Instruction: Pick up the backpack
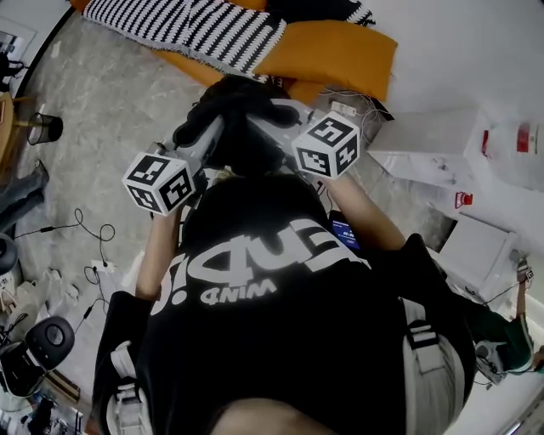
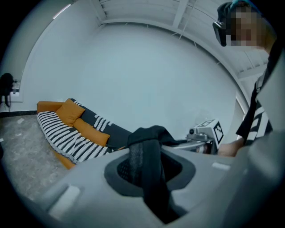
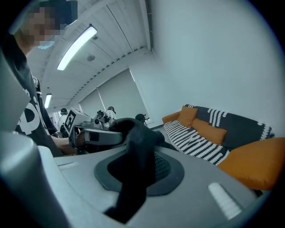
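The black backpack point(image 1: 236, 115) hangs in front of the person, held up between both grippers. My left gripper point(image 1: 211, 144), with its marker cube, is shut on a black backpack strap point(image 2: 149, 171) that runs down between its jaws in the left gripper view. My right gripper point(image 1: 285, 127) is likewise shut on a black strap point(image 3: 132, 171) that fills its jaws in the right gripper view. Each gripper view shows the other gripper close by, the right gripper point(image 2: 205, 134) and the left gripper point(image 3: 95, 136). The bag's lower part is hidden by the person's body.
A sofa point(image 1: 340, 51) with orange cushions and a striped black-and-white blanket point(image 1: 191, 25) stands just beyond the bag. White boxes point(image 1: 433, 144) sit at the right by the wall. Cables point(image 1: 89, 229) and a small black bin point(image 1: 44, 127) lie on the floor at the left.
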Motion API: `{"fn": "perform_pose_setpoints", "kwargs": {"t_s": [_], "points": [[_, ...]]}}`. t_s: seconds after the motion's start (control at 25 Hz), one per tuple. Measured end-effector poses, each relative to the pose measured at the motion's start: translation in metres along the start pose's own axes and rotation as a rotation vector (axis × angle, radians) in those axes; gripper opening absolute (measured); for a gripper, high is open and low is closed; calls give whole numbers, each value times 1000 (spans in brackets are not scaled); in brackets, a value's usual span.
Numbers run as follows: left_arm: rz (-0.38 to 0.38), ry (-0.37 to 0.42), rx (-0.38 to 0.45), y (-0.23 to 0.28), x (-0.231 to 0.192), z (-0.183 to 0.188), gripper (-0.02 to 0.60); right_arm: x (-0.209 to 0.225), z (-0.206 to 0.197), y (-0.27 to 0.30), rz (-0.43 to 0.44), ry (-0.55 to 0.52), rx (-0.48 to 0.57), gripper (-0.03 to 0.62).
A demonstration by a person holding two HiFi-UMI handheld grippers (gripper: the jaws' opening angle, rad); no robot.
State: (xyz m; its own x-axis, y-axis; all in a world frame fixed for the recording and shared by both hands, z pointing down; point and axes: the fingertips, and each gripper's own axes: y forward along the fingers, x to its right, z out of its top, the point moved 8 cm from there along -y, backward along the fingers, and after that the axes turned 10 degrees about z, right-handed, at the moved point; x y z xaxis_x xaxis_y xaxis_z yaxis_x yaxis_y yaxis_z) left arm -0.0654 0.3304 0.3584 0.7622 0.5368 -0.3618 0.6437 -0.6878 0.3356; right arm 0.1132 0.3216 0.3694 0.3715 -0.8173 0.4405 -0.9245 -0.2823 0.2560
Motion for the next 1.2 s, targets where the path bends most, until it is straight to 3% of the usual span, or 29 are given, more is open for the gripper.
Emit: {"fn": "perform_pose_setpoints", "kwargs": {"t_s": [1.2], "points": [[29, 1, -9, -2, 8, 4, 80, -4, -1, -2, -18, 2, 44, 58]]}}
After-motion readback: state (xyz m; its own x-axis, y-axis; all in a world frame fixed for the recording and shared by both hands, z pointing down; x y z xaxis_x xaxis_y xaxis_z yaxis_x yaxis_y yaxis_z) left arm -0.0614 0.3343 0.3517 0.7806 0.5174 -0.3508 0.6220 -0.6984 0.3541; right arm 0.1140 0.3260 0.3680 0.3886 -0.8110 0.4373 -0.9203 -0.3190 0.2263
